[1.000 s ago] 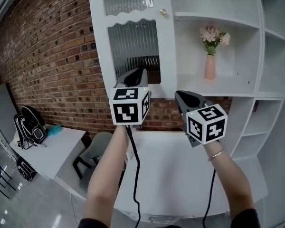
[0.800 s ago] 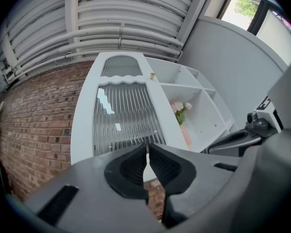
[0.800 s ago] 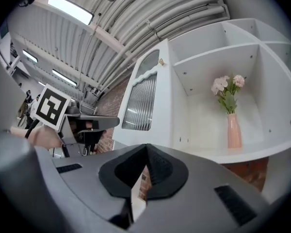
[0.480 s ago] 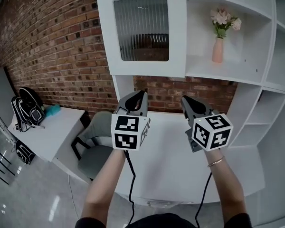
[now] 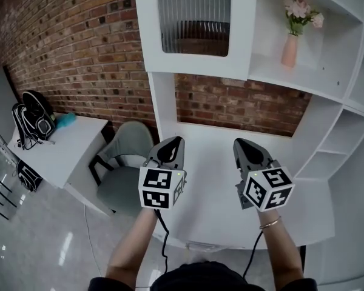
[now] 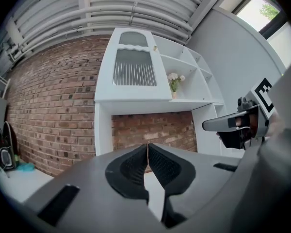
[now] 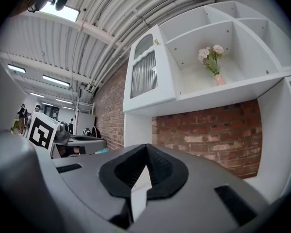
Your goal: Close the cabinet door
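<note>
The white cabinet door with ribbed glass lies flat over the left compartment of the shelf unit; it also shows in the left gripper view and the right gripper view. Both grippers hang well below it, level above the white desk. My left gripper has just been closing; its jaws now meet with nothing between them. My right gripper is shut too, tips together and empty. Neither one touches the cabinet.
A pink vase of flowers stands on the open shelf right of the door. A grey chair sits at the desk's left edge. Further left is a side table with a black backpack. A brick wall runs behind.
Both grippers have dropped from in front of the door's lower edge to just above the desk. The door and shelf have slid up in the head view.
</note>
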### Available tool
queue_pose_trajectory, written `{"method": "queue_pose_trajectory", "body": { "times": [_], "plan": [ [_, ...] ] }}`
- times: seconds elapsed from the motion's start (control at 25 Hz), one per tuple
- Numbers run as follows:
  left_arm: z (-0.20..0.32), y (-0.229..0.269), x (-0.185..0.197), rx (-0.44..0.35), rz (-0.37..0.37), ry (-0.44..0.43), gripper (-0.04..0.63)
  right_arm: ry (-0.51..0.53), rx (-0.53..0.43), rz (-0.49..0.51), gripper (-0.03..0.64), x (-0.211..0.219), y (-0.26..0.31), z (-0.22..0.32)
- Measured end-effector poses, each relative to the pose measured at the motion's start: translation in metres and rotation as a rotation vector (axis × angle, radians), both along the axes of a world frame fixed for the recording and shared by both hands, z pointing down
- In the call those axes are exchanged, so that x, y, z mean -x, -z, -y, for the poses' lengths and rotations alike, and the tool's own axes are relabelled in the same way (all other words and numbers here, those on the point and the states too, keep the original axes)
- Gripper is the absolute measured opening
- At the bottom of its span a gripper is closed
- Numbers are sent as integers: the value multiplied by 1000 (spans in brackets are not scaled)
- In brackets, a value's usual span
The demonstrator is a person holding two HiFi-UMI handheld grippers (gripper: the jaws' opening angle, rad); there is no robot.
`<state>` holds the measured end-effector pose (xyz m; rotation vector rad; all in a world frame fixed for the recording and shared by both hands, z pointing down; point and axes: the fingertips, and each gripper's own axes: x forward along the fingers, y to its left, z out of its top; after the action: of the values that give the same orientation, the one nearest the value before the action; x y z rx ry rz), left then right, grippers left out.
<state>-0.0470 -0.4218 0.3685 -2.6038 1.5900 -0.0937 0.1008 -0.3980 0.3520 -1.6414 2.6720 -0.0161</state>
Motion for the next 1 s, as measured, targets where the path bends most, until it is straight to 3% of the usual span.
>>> {"method": "queue_pose_trajectory", "body": {
  "times": [0.8, 1.0],
  "plan": [
    [-48, -91, 14, 110, 7, 55, 15, -16, 156, 31, 1, 10, -96, -38],
    [-56, -103, 14, 138, -36, 62, 17, -15, 175, 14, 0, 12, -111, -48]
  ]
}}
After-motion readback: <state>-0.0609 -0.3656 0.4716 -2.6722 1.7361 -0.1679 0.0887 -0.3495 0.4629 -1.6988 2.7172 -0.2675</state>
